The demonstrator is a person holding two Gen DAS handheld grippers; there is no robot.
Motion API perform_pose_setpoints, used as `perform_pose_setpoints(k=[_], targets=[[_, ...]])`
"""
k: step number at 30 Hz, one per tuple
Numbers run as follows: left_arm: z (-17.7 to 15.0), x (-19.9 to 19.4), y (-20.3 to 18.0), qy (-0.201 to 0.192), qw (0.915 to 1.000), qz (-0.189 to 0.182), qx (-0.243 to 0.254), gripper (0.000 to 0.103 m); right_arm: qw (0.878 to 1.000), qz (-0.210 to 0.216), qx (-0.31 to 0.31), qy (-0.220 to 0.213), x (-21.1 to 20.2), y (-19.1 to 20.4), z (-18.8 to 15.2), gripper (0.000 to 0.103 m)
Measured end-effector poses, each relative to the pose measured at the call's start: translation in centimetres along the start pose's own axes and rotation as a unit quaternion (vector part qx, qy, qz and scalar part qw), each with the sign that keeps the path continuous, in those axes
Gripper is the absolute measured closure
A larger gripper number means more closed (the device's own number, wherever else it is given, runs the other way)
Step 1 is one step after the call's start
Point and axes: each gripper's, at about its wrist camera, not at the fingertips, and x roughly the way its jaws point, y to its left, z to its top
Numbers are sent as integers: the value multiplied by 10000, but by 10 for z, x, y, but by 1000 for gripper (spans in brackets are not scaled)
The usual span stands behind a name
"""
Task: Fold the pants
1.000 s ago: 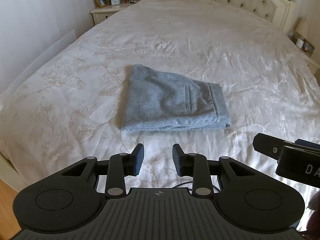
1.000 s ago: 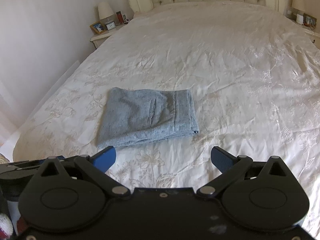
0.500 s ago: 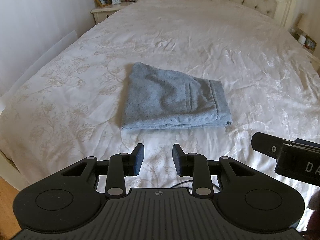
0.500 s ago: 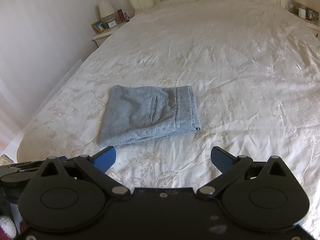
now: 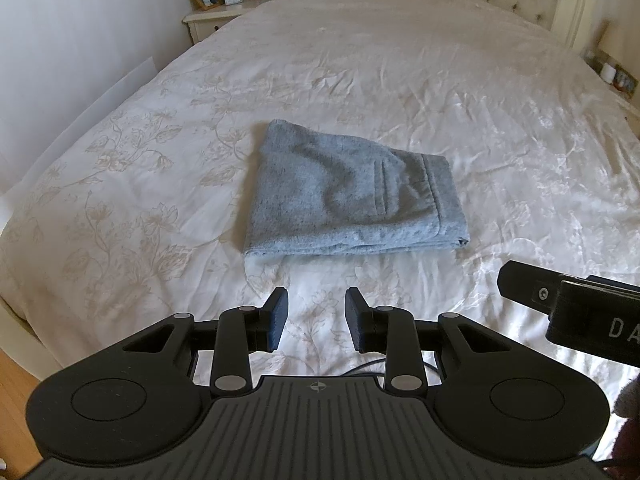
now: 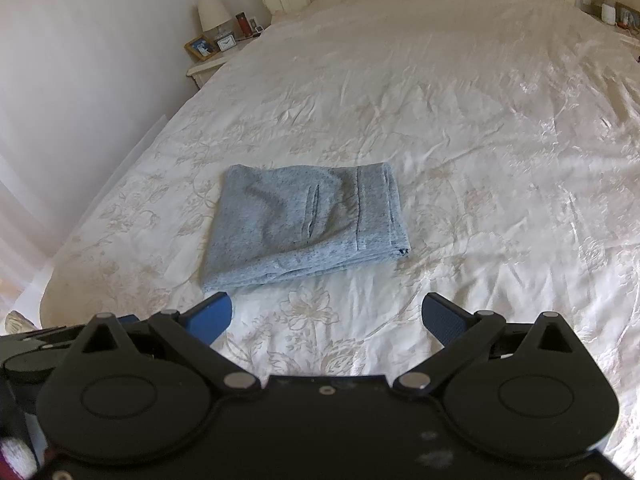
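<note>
Folded grey pants (image 5: pixel 352 196) lay mid-frame on the white bed (image 5: pixel 500 128), unmoved since the earlier frames. Left tool (image 5: pixel 316 316) hung low centre, fingers narrowly parted, empty, as before. Right tool (image 6: pixel 326 316) gaped wide, empty; its view had dipped slightly, the pants sitting lower in frame, nearer its fingers.

Folded grey pants (image 6: pixel 306 224) on bed (image 6: pixel 480 120), right gripper (image 6: pixel 327 316) fingers apart, seemingly empty
</note>
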Motion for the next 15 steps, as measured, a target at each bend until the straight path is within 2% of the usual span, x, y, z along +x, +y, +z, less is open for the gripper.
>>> perform_pose_setpoints(k=[7,15], targets=[[2,1,3,5,10000,1,26,73,10000,41,14,41,3,3,0,0],[3,-3,10,-205,9998,-50,16,73,10000,33,1,53,4,5,0,0]])
